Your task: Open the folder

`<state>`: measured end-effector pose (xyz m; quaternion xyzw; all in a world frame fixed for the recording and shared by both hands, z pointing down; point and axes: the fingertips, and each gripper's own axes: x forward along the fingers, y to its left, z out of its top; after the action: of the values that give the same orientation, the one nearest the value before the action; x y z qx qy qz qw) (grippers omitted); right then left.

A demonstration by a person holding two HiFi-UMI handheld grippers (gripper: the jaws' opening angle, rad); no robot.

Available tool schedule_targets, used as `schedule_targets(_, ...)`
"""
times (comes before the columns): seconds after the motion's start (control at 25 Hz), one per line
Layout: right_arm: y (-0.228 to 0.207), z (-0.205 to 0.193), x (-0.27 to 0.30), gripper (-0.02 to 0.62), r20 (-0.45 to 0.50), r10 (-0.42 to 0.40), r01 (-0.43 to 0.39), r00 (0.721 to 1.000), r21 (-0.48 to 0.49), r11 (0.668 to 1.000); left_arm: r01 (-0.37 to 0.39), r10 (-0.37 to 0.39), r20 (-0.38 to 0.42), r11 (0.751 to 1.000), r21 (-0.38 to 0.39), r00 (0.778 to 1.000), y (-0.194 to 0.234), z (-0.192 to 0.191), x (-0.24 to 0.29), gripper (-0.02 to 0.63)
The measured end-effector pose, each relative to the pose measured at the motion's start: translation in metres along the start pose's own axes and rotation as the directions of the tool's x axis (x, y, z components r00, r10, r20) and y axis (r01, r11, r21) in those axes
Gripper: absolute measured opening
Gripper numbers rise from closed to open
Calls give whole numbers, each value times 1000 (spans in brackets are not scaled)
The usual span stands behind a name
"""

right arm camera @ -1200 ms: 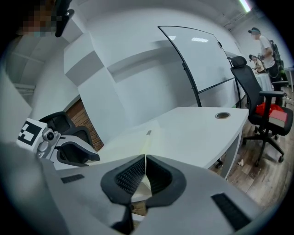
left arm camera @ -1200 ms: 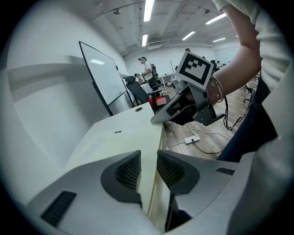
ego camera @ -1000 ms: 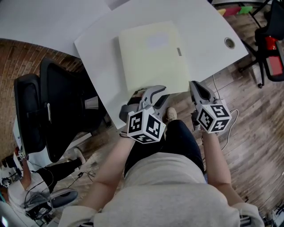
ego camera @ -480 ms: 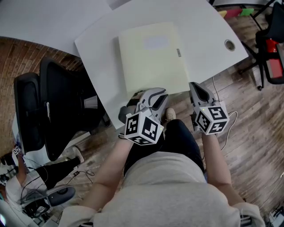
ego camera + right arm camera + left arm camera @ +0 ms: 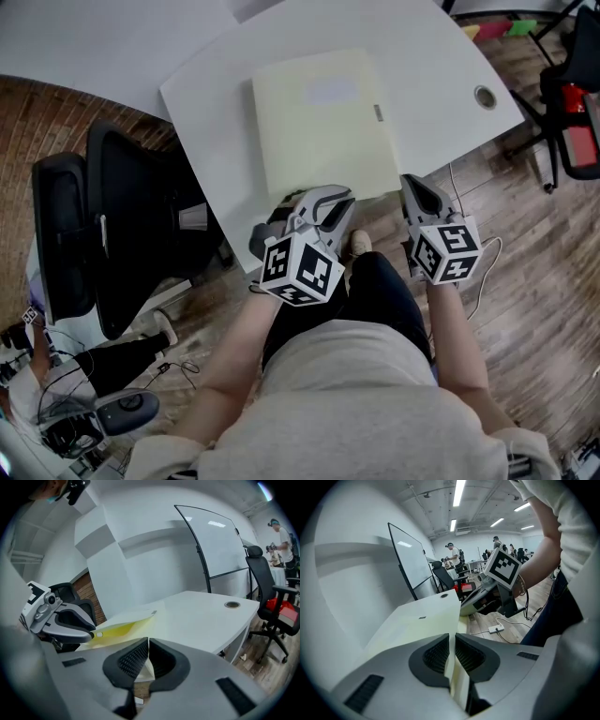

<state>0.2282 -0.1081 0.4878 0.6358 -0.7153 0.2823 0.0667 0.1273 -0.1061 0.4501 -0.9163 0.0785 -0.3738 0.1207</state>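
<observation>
**Both tools on the folder's near edge, cover barely parted**

The pale yellow folder (image 5: 319, 122) lies flat on the white surface (image 5: 441, 66). Its near edge is toward the person, and its near right corner sits at about the surface's near edge.

The left tool (image 5: 325, 199) is at the near edge, left of its middle. Its jaws have just been closing, and its own view shows them pinched on a thin pale sheet, which I take to be the folder's upper cover (image 5: 123, 616). The right tool (image 5: 411, 186) is at the near right corner. Its jaws are drawn nearly together with a pale wedge of that corner between them, so it appears to grip the folder there too. I cannot tell which layer it holds.

The task is at its very start. From the right tool's view, the upper cover stands slightly off the lower one where the left tool holds it, showing a brighter yellow inside. From the head view the folder looks shut and flat.

Both grips seem to be set. What is left is nearly all of the opening: raising the cover and swinging it over toward the far side while the other layer stays down. The far part of the surface looks bare enough to take it.
</observation>
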Motion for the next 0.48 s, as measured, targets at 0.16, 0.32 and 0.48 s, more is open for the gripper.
schedule_targets(0.16,-1,0,-1,23,-3,0,0,1000,0,1000,10,-9,4,1000,-8,1000,1,2,-2,49)
schedule_targets(0.32,1,0,0,23,-10,2,-3,1000,-15,1000,13,-13,7,1000,-21,1000,3,3,-4,48)
schedule_targets(0.48,-1,0,-1,23,-15,-4,4,1000,-24,1000,12,-12,12,1000,-25,1000,4,6,-5,46)
